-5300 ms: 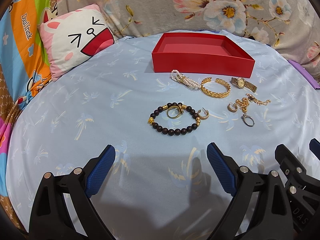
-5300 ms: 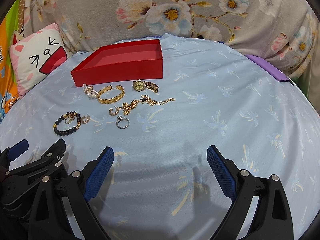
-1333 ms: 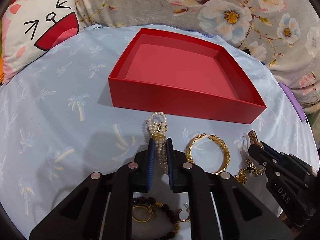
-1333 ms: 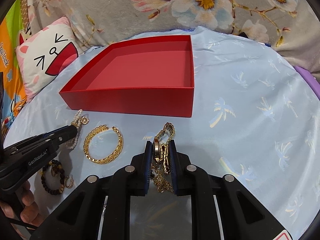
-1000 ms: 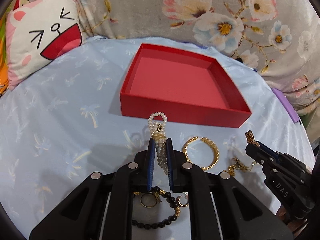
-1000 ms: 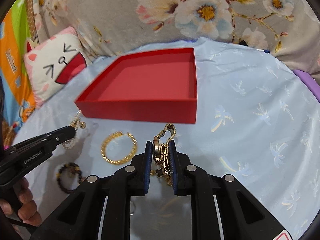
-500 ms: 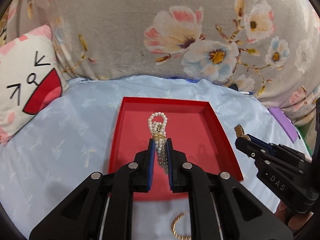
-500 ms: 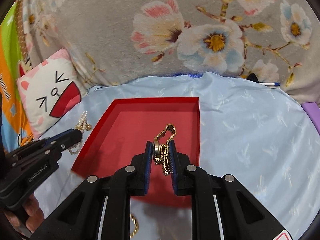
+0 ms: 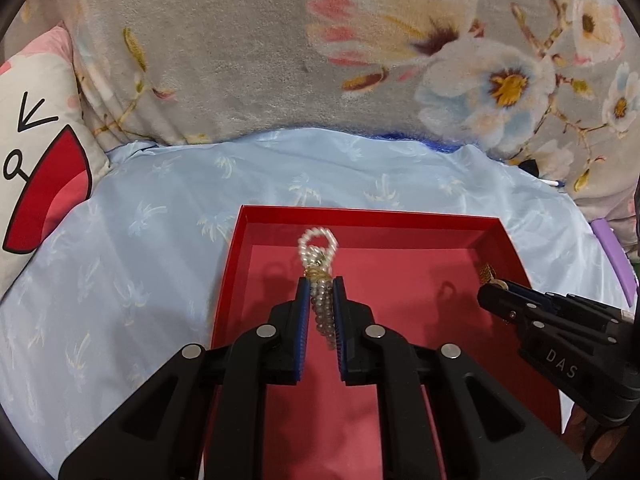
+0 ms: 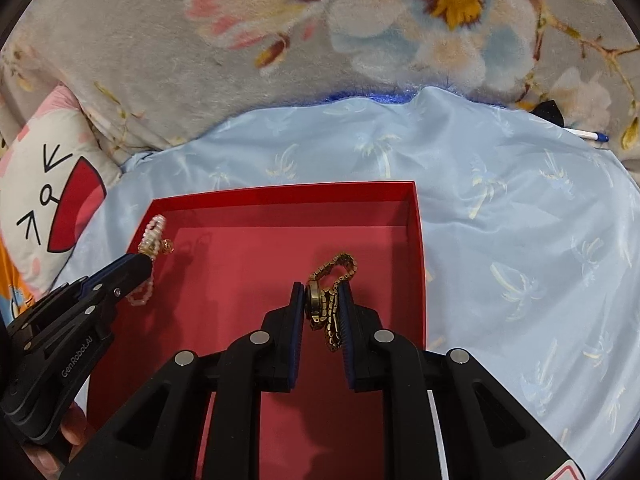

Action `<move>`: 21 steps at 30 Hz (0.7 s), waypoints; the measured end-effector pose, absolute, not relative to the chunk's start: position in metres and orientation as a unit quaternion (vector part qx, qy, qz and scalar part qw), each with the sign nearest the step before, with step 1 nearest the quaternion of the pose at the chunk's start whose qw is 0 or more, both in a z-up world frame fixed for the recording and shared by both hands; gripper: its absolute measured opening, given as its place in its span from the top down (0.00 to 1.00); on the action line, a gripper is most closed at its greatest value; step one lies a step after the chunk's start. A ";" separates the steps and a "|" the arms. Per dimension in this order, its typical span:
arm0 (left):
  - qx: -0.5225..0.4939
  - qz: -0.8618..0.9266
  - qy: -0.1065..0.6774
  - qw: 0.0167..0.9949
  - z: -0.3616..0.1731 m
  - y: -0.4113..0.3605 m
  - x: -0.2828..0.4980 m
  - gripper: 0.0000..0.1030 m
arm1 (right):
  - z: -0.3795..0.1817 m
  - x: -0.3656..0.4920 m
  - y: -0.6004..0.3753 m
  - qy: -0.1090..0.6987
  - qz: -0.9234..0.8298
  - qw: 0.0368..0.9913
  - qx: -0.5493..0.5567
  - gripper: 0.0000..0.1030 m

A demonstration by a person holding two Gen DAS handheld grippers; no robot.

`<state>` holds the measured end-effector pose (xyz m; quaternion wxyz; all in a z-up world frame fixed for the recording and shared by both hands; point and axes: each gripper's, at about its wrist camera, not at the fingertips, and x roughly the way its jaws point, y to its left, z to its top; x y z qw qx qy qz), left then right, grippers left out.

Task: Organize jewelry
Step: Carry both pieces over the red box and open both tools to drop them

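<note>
The left gripper [image 9: 320,300] is clamping a pearl bracelet [image 9: 318,256], which is hanging above the floor of the red box [image 9: 400,216]. Beside it, the right gripper [image 10: 320,304] is easing its jaws apart, with a gold watch [image 10: 324,300] between them, also over the box. The box is sitting on a pale blue sheet [image 10: 520,240], near a cartoon pillow [image 9: 36,140] and a flowered blanket [image 10: 320,40].

Box [image 9: 496,240] on sheet [image 9: 160,216], cushion [image 9: 36,152] left, blanket [image 9: 240,60] behind
</note>
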<state>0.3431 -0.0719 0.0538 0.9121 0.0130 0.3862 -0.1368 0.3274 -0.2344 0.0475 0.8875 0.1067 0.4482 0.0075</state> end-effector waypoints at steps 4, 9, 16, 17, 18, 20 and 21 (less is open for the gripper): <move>0.011 -0.134 0.391 0.911 0.052 -0.072 0.351 0.73 | 0.057 0.323 -0.232 0.420 -0.007 0.903 0.089 0.70; -0.001 -0.122 0.368 0.922 0.067 -0.057 0.332 0.58 | 0.076 0.292 -0.237 0.383 0.006 0.918 0.106 0.65; 0.000 -0.116 0.345 0.932 0.075 -0.028 0.253 0.46 | 0.076 0.196 -0.225 0.366 0.048 0.922 0.116 0.61; -0.002 -0.117 0.348 0.930 0.072 -0.026 0.241 0.46 | 0.073 0.177 -0.221 0.366 0.053 0.921 0.117 0.61; -0.004 -0.117 0.353 0.928 0.068 -0.022 0.227 0.46 | 0.071 0.164 -0.218 0.368 0.058 0.921 0.117 0.61; -0.001 -0.116 0.362 0.925 0.060 -0.019 0.204 0.46 | 0.066 0.137 -0.210 0.370 0.058 0.921 0.108 0.61; 0.001 -0.115 0.365 0.924 0.054 -0.017 0.191 0.46 | 0.062 0.125 -0.206 0.373 0.059 0.920 0.104 0.60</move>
